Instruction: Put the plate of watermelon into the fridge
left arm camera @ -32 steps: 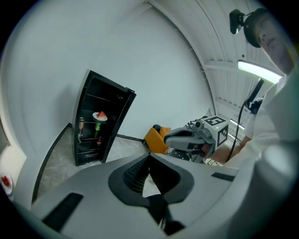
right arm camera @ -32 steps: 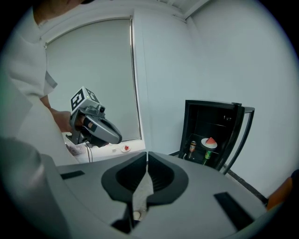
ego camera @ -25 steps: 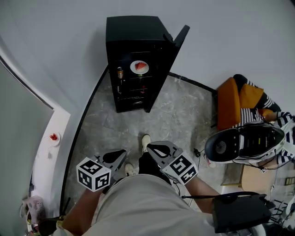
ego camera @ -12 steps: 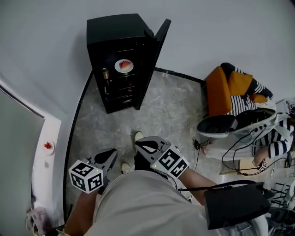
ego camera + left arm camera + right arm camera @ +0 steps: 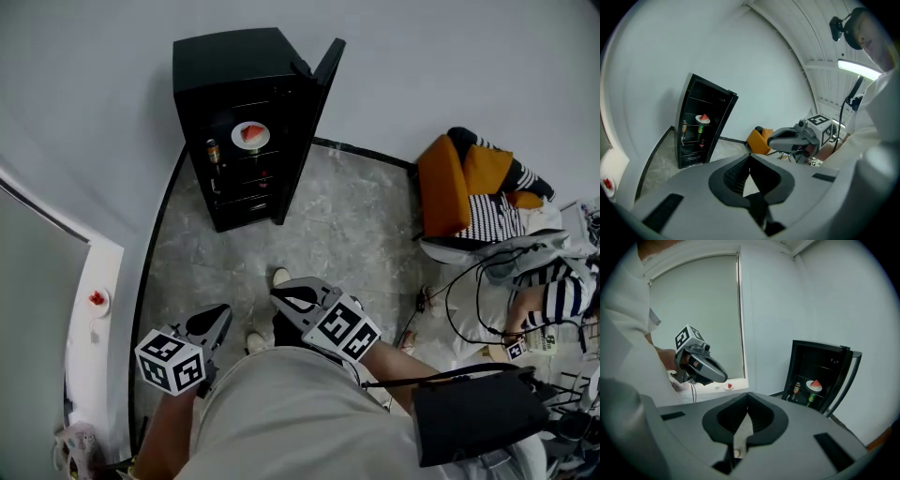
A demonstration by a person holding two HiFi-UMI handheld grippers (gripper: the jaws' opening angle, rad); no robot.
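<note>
The black fridge (image 5: 239, 122) stands against the wall with its door (image 5: 314, 112) swung open. A white plate with a watermelon slice (image 5: 250, 134) rests on its upper shelf, and it shows too in the left gripper view (image 5: 703, 118) and the right gripper view (image 5: 814, 385). Both grippers hang low by the person's waist, far from the fridge. My left gripper (image 5: 216, 317) (image 5: 749, 161) is shut and empty. My right gripper (image 5: 287, 300) (image 5: 747, 405) is also shut with nothing in it.
Bottles (image 5: 213, 151) stand on the fridge's shelves under the plate. A small plate with something red (image 5: 97, 298) lies on the white window sill at the left. At the right, a seated person in striped clothes (image 5: 553, 291) is beside an orange chair (image 5: 448, 183), with cables on the floor.
The head view swung, so the fridge slid left and up in the picture. Both grippers stay shut near the waist, a little lower and further left. The person at the right has shifted.
</note>
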